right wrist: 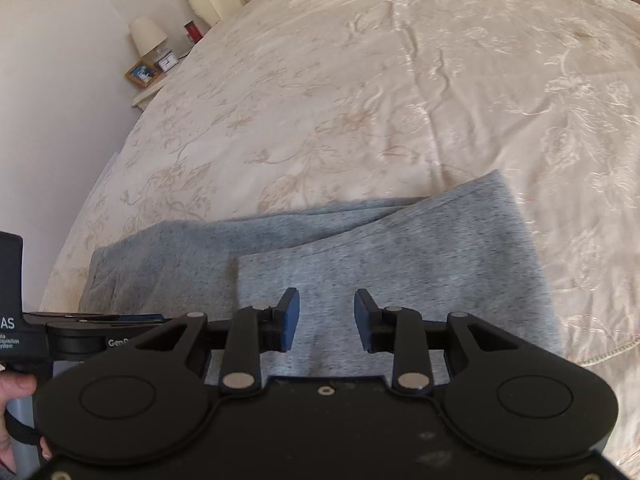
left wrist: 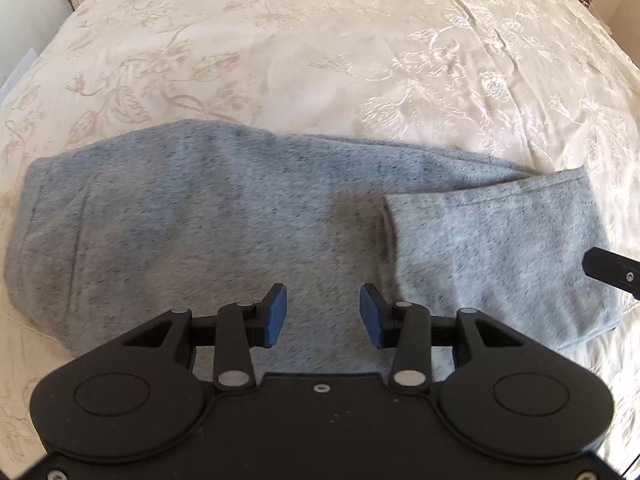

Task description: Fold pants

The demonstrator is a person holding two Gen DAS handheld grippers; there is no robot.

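**Grey pants lie partly folded on the bed, both grippers above them with nothing held**

At the far left of the right wrist view, a nightstand (right wrist: 146, 90) stands against the wall beside the bed, carrying a lamp (right wrist: 148, 36) with a pale shade, a framed picture (right wrist: 141, 73), a small clock (right wrist: 167, 63) and a red cylinder (right wrist: 193, 31). Lower on that side, the person's hand (right wrist: 16, 390) grips the handle of the other tool.

The cream bedspread (left wrist: 320, 40), embroidered with a floral pattern, fills most of both views. Across it lie the pants (left wrist: 200, 220), heather grey and stretched sideways near the bed's front edge. Their wide end sits to the left in the left wrist view; the right end is turned back over the rest, forming a lighter flap (left wrist: 500, 240) whose edge rests on top of the layer below.

The left gripper (left wrist: 323, 314) hangs over the middle of the pants, just left of that flap's edge, its blue-padded jaws spread apart with only fabric visible between them. Whether the pads touch the cloth cannot be told.

The right gripper (right wrist: 327, 318) hangs over the folded flap, its jaws likewise apart and holding nothing. Its black tip pokes in at the right edge of the left wrist view, over the flap.
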